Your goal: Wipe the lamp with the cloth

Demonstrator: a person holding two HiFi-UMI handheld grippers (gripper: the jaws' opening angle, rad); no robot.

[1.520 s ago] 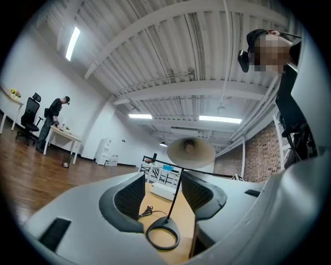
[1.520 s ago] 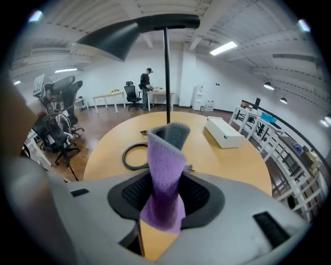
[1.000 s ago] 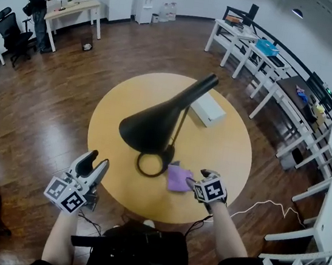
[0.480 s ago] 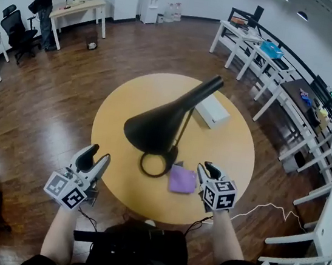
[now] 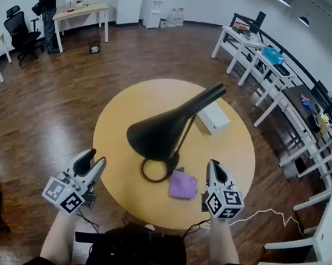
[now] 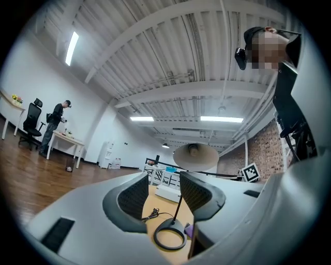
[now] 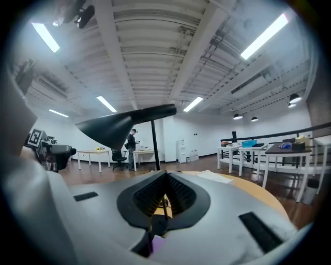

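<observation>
The black lamp (image 5: 159,135) stands on the round wooden table (image 5: 120,110), its cone shade tilted over its ring base (image 5: 155,171). A purple cloth (image 5: 183,185) lies flat on the table just right of the base. My right gripper (image 5: 213,166) hovers right of the cloth, shut and empty; in its own view the right gripper (image 7: 165,194) has its pads together under the shade (image 7: 119,127). My left gripper (image 5: 94,160) hangs off the table's near left edge, open. Its jaws have just been closing a little, with nothing between them. The left gripper (image 6: 163,191) frames the base (image 6: 169,238).
A white box (image 5: 214,117) lies on the table behind the lamp, and the lamp's cable (image 6: 153,213) trails across the top. White desks (image 5: 268,57) line the right wall. A person (image 5: 49,2) stands at a desk far back left.
My right gripper lifted off the cloth, drew back to the right and closed its jaws empty. The cloth stayed on the table. The left gripper hardly moved.
</observation>
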